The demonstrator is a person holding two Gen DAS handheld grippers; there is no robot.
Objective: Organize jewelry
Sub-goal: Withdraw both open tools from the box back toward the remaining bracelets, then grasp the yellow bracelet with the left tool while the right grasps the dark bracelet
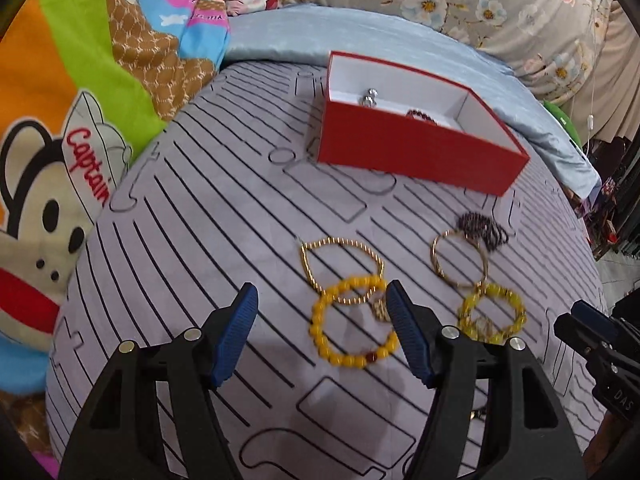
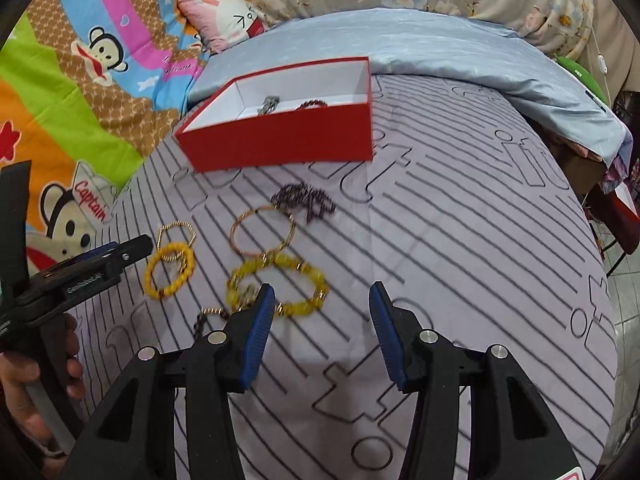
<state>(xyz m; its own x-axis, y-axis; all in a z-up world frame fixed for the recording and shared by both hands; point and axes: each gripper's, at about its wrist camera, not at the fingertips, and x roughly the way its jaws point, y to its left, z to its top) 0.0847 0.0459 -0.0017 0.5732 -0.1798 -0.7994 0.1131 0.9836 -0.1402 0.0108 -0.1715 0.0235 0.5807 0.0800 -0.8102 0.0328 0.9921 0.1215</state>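
Inside the red box lay two pieces; five bracelets and a dark chain remained on the striped cover. Both the left gripper and right gripper were wide, empty.

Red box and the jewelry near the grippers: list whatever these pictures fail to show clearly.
- Red box: in both views its front wall hides most of the floor; only a silver piece and part of a dark red beaded piece show.
- Dark chain, right wrist view: the right gripper's finger covers its end.
- Dark beaded tangle: too blurred to say what it is.
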